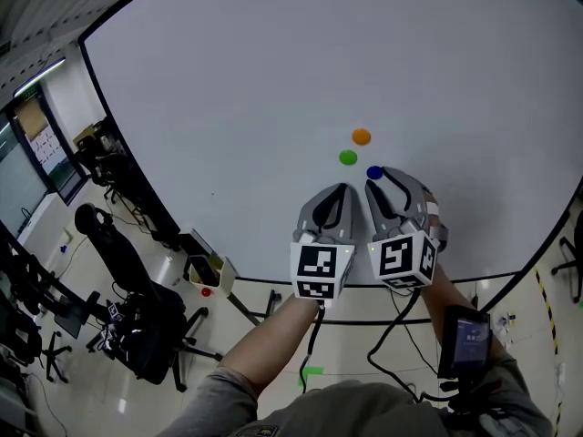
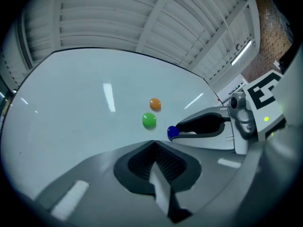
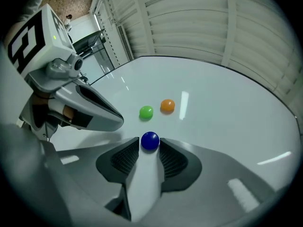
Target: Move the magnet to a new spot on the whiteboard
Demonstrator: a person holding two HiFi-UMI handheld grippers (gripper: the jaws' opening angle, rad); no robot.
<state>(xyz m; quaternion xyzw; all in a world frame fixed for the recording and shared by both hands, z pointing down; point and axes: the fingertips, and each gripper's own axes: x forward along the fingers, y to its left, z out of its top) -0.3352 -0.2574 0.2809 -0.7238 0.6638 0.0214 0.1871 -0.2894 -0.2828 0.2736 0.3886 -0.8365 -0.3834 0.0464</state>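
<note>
Head view: the person is holding both tools up to the whiteboard (image 1: 228, 107), side by side. Three magnets are sitting close together on it: orange magnet (image 1: 362, 137) uppermost, green magnet (image 1: 347, 157) below it, blue magnet (image 1: 373, 171) lowest. The right gripper (image 1: 383, 182) is reaching the blue one with its tips. The left gripper (image 1: 343, 189) is pointing just below the green one, apart from it.

Left gripper view: the left tool's jaws are meeting at the tip, closed on nothing. It is waiting clear of the magnets. The blue magnet (image 2: 172, 132) is showing at the very end of the right tool's jaws.

Right gripper view: the jaws are standing fairly wide, and the blue magnet (image 3: 150, 141) is sitting flat on the board between their tips. The pads seem to be flanking it without pressing, though the gap on either side is too slim to be sure.

Progress, as a judgement: the approach is looking finished, but the grasp is not. The magnet is sitting beside its two neighbours, unmoved. The closing, lifting off, carrying and setting down elsewhere on the board are all remaining.
</note>
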